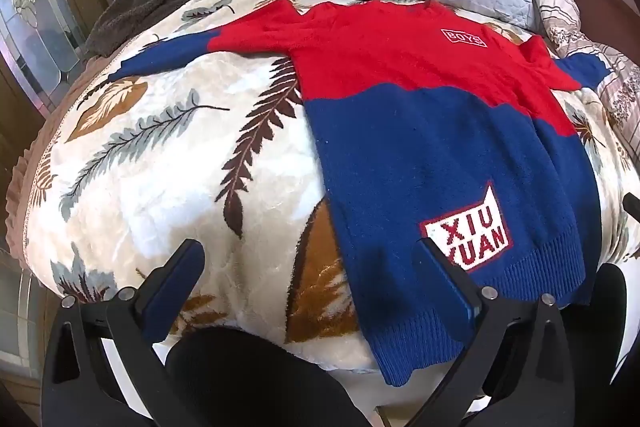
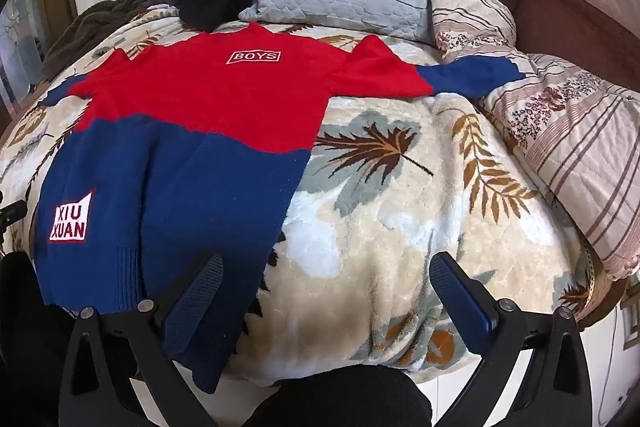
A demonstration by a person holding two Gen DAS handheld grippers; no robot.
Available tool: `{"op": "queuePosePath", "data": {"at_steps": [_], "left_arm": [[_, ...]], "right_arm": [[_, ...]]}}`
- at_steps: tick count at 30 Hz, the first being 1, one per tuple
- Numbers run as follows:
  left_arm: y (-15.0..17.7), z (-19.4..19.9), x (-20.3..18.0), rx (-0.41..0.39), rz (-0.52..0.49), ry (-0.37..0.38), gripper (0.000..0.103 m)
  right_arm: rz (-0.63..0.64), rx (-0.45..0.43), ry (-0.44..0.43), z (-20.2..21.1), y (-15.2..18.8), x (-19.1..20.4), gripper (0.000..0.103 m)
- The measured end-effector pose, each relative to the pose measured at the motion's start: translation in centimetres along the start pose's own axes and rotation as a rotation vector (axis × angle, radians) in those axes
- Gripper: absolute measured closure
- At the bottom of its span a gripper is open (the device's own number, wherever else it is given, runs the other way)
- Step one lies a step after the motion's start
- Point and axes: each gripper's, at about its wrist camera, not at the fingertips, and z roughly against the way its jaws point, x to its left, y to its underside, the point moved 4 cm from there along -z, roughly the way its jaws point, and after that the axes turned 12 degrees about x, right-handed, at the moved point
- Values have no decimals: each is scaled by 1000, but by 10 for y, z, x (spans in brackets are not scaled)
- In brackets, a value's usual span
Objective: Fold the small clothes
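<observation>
Both sleeves spread; sweater [image 1: 432, 131] hem overhangs blanket [image 1: 168, 187] edge.

The red-and-blue sweater [image 2: 180, 155] bore "BOYS" in a white box [image 2: 253, 57] on its red chest, toward twelve o'clock, and a white patch [image 2: 70, 219] reading "XIU XUAN" near its blue hem.

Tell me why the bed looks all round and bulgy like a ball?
In both wrist views the fisheye lens bends everything, so the blanket bulges and the corners go black; left view, window glare washes out the top; right view, the sweater is sharp, while the right hand-held gripper casts a soft shadow.
</observation>
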Motion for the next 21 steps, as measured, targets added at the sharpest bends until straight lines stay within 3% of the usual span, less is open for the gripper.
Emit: {"op": "queuePosePath", "data": {"at_steps": [21], "left_arm": [[1,-5,-6,9,-16,17,0]], "right_arm": [[-10,5,-18,-8,-4,-4,0]]}}
